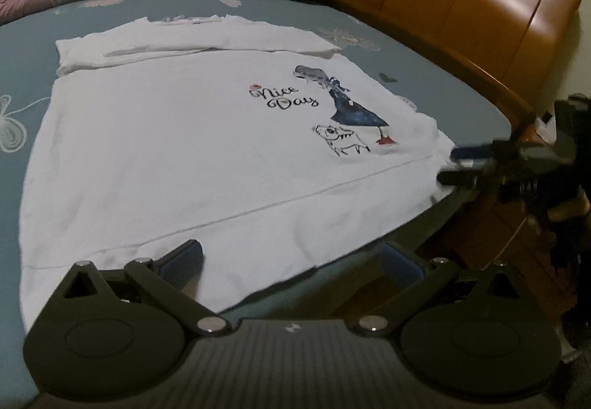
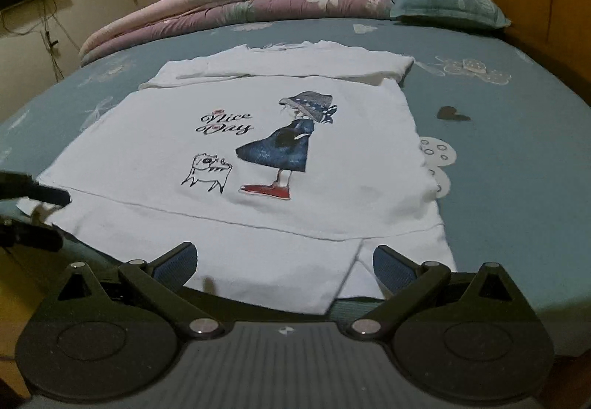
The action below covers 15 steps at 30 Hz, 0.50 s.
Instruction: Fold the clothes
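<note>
The white printed cotton T-shirt point(image 2: 295, 150) lies flat on the blue floral bedsheet point(image 2: 517, 150), its sleeve end folded over at the far side. Its hem edge runs crosswise just ahead of both tongs. My left gripper point(image 1: 291, 261) and right gripper point(image 2: 284, 261) are both spread wide and hold nothing (each straddles the hem). The right sits nearer the hem's split corner.

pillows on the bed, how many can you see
1. The teal pillow lies at the head of the bed, beside the folded quilts and against the wooden headboard. More could be hidden behind the quilts.
</note>
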{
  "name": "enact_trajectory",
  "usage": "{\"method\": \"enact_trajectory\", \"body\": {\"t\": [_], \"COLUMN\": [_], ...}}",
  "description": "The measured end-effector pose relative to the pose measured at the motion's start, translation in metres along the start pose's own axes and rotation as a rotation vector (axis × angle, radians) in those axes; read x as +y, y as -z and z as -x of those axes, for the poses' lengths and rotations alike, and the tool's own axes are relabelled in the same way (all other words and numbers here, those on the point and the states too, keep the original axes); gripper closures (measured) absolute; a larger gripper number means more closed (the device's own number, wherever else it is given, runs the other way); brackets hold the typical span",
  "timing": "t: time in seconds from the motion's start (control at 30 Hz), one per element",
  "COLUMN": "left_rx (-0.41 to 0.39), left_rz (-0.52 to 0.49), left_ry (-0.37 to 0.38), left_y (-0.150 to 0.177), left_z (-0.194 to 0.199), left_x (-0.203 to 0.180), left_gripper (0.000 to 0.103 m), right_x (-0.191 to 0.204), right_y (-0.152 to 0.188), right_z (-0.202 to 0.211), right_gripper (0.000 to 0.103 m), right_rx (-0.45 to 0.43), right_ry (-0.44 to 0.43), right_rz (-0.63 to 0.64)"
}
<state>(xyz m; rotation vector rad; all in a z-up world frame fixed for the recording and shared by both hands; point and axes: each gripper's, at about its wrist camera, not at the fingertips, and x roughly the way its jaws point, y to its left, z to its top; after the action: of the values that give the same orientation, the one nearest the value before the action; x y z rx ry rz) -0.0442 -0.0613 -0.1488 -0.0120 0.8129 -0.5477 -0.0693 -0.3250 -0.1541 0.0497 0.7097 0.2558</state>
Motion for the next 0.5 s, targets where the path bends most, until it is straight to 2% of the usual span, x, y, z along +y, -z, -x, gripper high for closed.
{"method": "enact_trajectory", "body": {"t": [0.13,0.2,0.3,0.5], "left_rx": [-0.016,-0.020,-0.026,-0.040], "left_rz": [0.002,0.010,0.021,0.033], "left_ry": [-0.034,-0.047,-0.065,-0.103], "left_y": [-0.001,0.000,0.001,0.000], "left_z": [0.007,0.009,0.012,0.017], "left_x": [0.006,0.009,0.013,0.022], "left_gripper": [0.001,0.001,0.001,0.001], "right_x": [-0.012,-0.020,-0.035,-0.029], "right_y": [-0.017,-0.022,-0.016,-0.017], "right_z": [-0.008,-0.022,-0.032,-0.012], "right_gripper": [0.000,0.000,0.002,0.000], "right_rx": [-0.065,-0.060,-0.037,-0.034], "right_ry": [0.011,-0.007,0.026,0.096], "right_rz": [-0.038,-0.077,-0.135,-0.071]}}
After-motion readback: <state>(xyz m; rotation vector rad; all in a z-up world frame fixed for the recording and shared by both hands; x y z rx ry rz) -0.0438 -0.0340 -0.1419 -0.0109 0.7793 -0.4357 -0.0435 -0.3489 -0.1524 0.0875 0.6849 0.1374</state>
